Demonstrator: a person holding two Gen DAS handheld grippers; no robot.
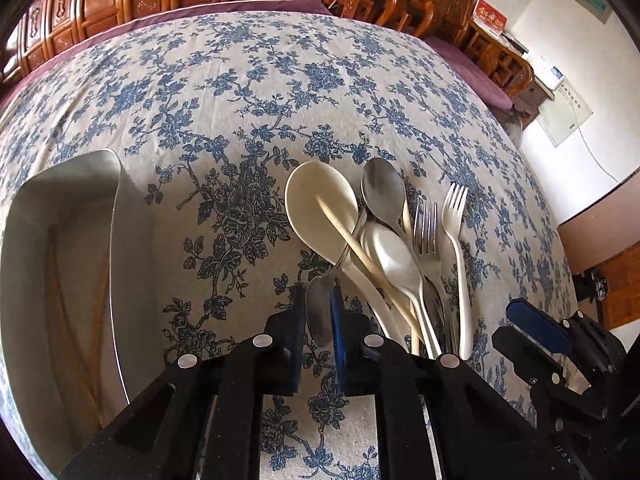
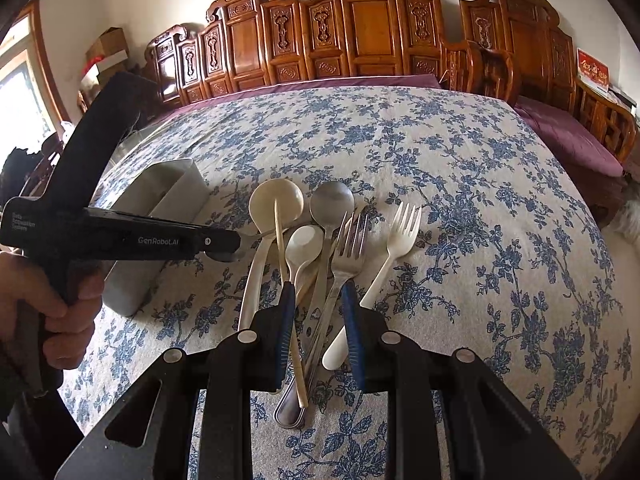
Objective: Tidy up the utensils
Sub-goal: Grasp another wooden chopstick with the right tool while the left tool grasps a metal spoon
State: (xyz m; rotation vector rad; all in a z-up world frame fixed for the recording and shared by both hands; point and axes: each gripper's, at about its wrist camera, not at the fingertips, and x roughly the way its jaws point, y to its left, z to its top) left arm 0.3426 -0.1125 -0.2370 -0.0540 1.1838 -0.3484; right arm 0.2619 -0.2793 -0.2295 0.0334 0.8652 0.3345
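A pile of utensils lies on the floral tablecloth: a large cream spoon (image 1: 320, 208) (image 2: 276, 200), a steel spoon (image 1: 382, 190) (image 2: 332, 202), a small white spoon (image 1: 394, 254) (image 2: 306, 242), a steel fork (image 1: 426, 232) (image 2: 352, 240), a white plastic fork (image 1: 456, 208) (image 2: 404, 224) and a wooden chopstick (image 1: 360, 256) (image 2: 280, 240). My left gripper (image 1: 318, 320) (image 2: 236, 246) is shut on the bowl of a second steel spoon (image 1: 318, 308) at the pile's left. My right gripper (image 2: 318, 312) is open, its fingers either side of the handles.
A grey metal tray (image 1: 116, 208) (image 2: 176, 196) stands left of the pile and holds a chopstick (image 1: 70, 308). Carved wooden benches (image 2: 360, 40) with purple cushions line the table's far and right sides. The right gripper shows at the left wrist view's right edge (image 1: 536, 328).
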